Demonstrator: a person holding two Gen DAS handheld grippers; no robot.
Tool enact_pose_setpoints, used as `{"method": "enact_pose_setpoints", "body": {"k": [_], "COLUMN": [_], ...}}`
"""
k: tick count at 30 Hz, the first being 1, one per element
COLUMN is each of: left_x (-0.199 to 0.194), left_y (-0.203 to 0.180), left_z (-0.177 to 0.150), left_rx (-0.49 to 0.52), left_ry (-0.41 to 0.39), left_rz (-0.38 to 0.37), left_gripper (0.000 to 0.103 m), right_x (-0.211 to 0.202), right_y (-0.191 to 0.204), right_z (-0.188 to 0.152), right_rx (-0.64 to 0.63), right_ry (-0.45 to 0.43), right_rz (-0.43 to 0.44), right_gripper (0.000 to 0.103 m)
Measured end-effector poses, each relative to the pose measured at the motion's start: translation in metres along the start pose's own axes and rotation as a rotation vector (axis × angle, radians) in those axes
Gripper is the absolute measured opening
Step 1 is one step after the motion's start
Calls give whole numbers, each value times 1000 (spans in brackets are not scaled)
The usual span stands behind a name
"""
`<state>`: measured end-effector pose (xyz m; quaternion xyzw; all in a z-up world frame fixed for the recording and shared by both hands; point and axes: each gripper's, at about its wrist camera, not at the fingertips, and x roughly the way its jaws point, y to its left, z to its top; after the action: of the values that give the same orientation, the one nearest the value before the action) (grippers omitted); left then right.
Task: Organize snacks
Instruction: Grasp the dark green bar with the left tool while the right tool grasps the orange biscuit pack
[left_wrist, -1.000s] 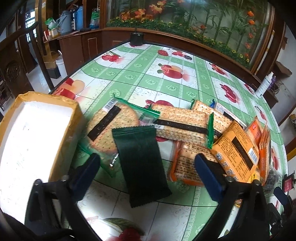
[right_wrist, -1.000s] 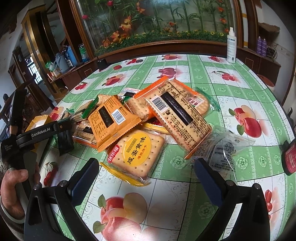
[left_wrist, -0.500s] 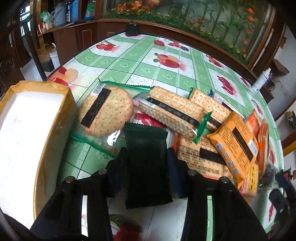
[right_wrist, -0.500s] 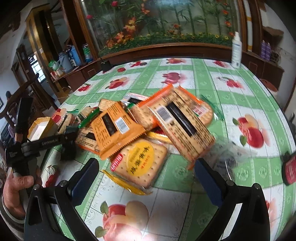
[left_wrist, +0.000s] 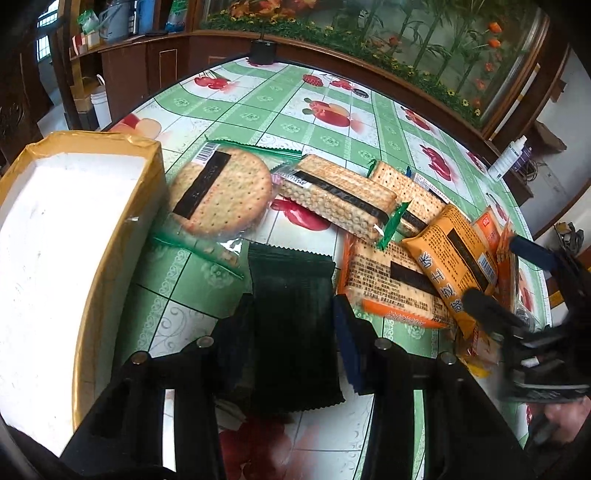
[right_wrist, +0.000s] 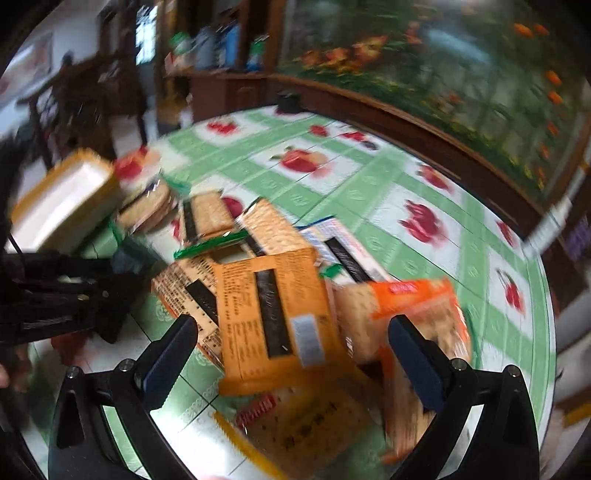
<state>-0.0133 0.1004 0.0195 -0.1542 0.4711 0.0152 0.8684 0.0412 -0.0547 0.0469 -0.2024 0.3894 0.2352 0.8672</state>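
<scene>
My left gripper (left_wrist: 291, 325) is shut on a dark green snack packet (left_wrist: 291, 317) that lies flat on the tablecloth. Beside it lie a round cracker pack (left_wrist: 221, 195), long cracker packs (left_wrist: 340, 199) and orange packs (left_wrist: 454, 266). My right gripper (right_wrist: 291, 354) is open and hovers over the pile, its fingers either side of an orange pack (right_wrist: 273, 317); this view is blurred. It also shows at the right edge of the left wrist view (left_wrist: 517, 288). The left gripper shows at the left of the right wrist view (right_wrist: 74, 295).
A yellow-rimmed box with a white inside (left_wrist: 62, 258) stands at the left, also in the right wrist view (right_wrist: 62, 199). The round table has a green fruit-print cloth (left_wrist: 325, 110). A white bottle (left_wrist: 508, 162) stands at its far right edge. Wooden cabinets ring the room.
My left gripper closed from wide open onto the dark green packet. My right gripper swung left and down toward the pile, still open.
</scene>
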Motion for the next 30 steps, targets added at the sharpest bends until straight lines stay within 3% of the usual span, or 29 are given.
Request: {"method": "enact_pose_setpoints", "body": {"k": [3, 6, 7, 8, 12, 16, 26, 30], "left_x": [1, 3, 3, 3, 1, -3, -18, -22], "left_y": [0, -1, -1, -2, -3, -5, -11, -9], "left_z": [0, -1, -1, -2, -4, -7, -17, -18], "left_rx": [1, 1, 4, 7, 17, 29, 71, 78], "left_ry": [1, 11, 12, 12, 7, -3, -18, -26], "left_rz": [0, -5, -5, -6, -1, 1, -10, -5], "left_gripper": [45, 45, 45, 45, 45, 45, 45, 45], "right_x": [17, 26, 28, 28, 19, 11, -28, -27], "right_y": [6, 6, 3, 0, -6, 1, 13, 17], "right_z": [5, 5, 3, 1, -4, -19, -44, -48], "right_rx": [-71, -79, -59, -29, 44, 67, 169, 183], "right_ry": [38, 52, 57, 59, 25, 30, -70, -44], "right_rz": [-57, -33, -8, 31, 63, 75, 94, 100], "right_gripper": [103, 102, 99, 90, 74, 73, 71, 70]}}
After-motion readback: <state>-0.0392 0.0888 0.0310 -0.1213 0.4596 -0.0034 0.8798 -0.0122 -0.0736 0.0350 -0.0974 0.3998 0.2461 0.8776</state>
